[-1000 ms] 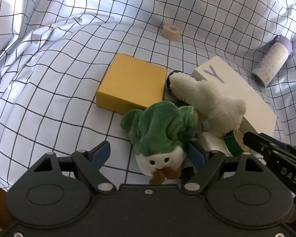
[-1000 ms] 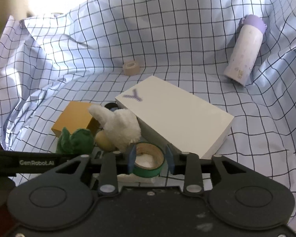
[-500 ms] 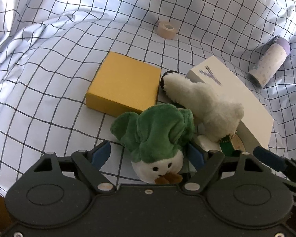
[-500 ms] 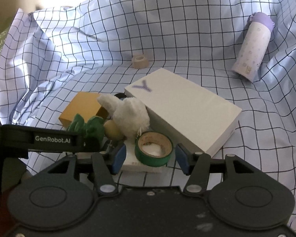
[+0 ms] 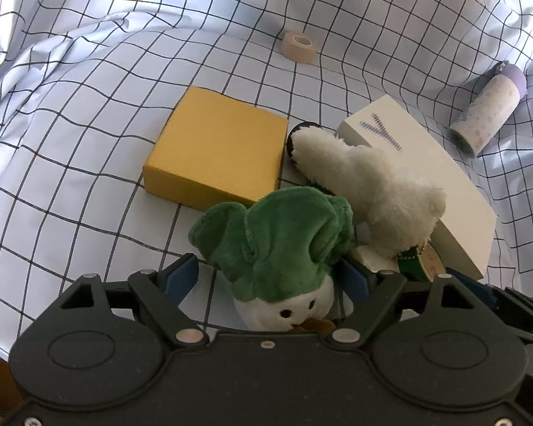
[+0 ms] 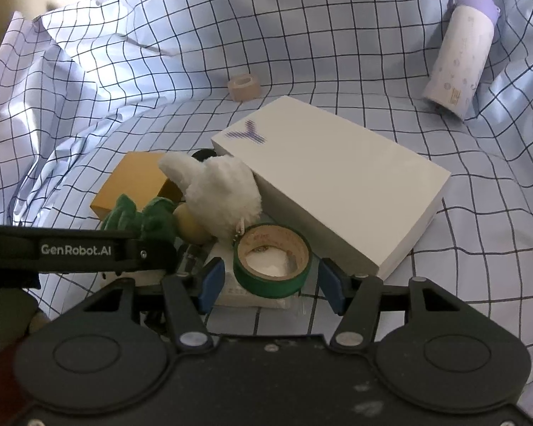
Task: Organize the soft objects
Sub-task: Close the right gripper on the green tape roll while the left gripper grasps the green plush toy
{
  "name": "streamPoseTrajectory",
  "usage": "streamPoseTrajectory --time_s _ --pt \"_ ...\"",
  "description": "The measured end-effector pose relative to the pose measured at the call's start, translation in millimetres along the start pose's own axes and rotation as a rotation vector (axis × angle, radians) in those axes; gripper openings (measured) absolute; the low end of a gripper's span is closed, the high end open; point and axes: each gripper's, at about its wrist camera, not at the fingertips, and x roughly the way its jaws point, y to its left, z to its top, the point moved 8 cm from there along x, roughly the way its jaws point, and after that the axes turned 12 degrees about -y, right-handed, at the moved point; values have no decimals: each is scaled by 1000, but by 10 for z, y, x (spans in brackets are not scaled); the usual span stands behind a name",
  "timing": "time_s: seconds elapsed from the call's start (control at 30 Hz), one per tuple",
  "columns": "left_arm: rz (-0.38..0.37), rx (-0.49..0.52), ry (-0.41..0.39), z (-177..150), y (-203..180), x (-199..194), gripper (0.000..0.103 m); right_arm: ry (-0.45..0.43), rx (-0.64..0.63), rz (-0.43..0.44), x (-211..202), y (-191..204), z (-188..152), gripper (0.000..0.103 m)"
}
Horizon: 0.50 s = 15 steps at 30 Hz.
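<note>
In the left wrist view, the left gripper (image 5: 268,278) has its fingers spread wide around the green plush (image 5: 284,245), not yet pinching it; the white plush (image 5: 373,184) leans on the white box (image 5: 426,163), beside the yellow box (image 5: 216,149). In the right wrist view, the right gripper (image 6: 268,284) stands open around the green tape roll (image 6: 272,261), resting loose on a small white pack (image 6: 231,293). Judging by this, both toys remain unsorted in the clutter on the checked cloth (image 6: 160,53).

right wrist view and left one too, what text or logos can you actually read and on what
"GenRobot.AI": on the black bar of the left gripper.
Purple Y-shaped mark, no words: on the white box.
Small yellow label on the purple-capped bottle: too small to read.
Print inside the green tape roll: blurred.
</note>
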Motion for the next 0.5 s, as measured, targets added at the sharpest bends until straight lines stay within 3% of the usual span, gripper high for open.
streamPoseTrajectory --time_s 0.07,0.2,0.27,0.5 --pt "-7 -1 -5 3 -2 -2 76 -1 5 0 18 2 8 59" --pt "-48 -21 -13 9 -24 -23 57 -7 12 -2 42 8 26 58" --pt "-44 -17 -23 16 -31 -41 56 -10 12 -4 44 12 30 48" --pt "-24 -3 -61 53 -20 -158 55 -19 16 -10 -21 -1 35 48"
